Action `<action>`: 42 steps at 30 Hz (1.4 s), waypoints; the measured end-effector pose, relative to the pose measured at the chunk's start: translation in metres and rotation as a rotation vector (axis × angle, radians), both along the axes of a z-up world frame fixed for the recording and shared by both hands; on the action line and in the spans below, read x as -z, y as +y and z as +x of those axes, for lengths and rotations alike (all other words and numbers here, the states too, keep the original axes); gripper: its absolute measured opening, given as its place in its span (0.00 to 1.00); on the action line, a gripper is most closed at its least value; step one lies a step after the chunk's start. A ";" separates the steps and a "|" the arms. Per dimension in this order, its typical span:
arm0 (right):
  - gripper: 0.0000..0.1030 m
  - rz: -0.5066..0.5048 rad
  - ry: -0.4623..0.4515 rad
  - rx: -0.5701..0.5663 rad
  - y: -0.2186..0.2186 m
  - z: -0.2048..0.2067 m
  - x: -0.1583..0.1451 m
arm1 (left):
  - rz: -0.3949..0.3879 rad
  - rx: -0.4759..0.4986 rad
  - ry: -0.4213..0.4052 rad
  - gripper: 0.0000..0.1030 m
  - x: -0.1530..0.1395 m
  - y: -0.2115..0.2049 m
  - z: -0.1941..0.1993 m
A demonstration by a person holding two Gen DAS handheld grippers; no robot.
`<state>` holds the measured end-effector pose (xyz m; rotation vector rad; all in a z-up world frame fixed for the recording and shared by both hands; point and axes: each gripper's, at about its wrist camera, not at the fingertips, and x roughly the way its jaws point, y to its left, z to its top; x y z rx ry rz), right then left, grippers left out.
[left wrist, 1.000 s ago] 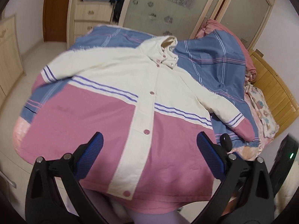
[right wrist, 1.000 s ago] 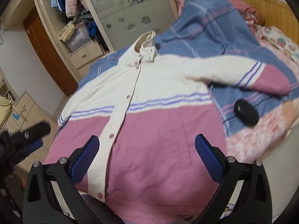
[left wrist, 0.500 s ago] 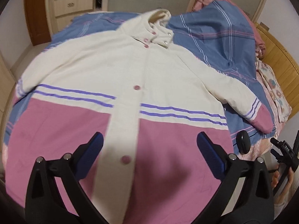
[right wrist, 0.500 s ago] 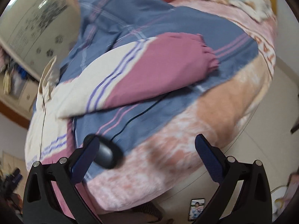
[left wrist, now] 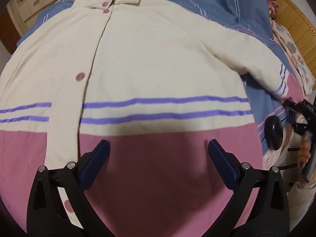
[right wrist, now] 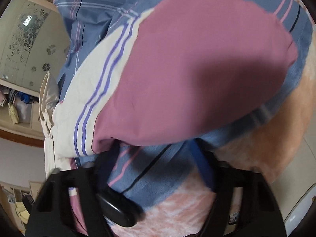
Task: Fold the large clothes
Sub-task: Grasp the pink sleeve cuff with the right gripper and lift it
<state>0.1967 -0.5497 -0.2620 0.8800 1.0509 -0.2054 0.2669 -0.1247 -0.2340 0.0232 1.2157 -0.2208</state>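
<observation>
the jacket [left wrist: 150, 63] lies buttoned and spread flat, front up, on the bed [left wrist: 227, 2]. the left gripper [left wrist: 158, 158] hangs released over its pink lower panel, touching nothing. further right, the sleeve [right wrist: 197, 59] lies out across the blue blanket [right wrist: 154, 169], just beside a small black device [right wrist: 116, 211]. the right gripper [right wrist: 158, 158] is low at the sleeve's near edge; blur hides whether it has clenched. the jacket looks padded, soft and bulky, so the pink cuff end seems the best hold.
</observation>
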 end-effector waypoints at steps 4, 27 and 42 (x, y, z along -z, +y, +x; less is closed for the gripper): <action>0.07 0.048 -0.052 0.068 -0.018 -0.011 -0.007 | -0.030 -0.041 -0.004 0.98 0.001 0.017 -0.004; 0.06 0.019 -0.269 0.172 -0.031 -0.018 -0.037 | -0.106 -0.045 -0.008 0.98 0.007 0.038 -0.016; 0.05 -0.099 -0.635 -0.502 0.205 0.058 -0.226 | -0.143 -0.185 -0.171 0.98 -0.051 0.092 -0.043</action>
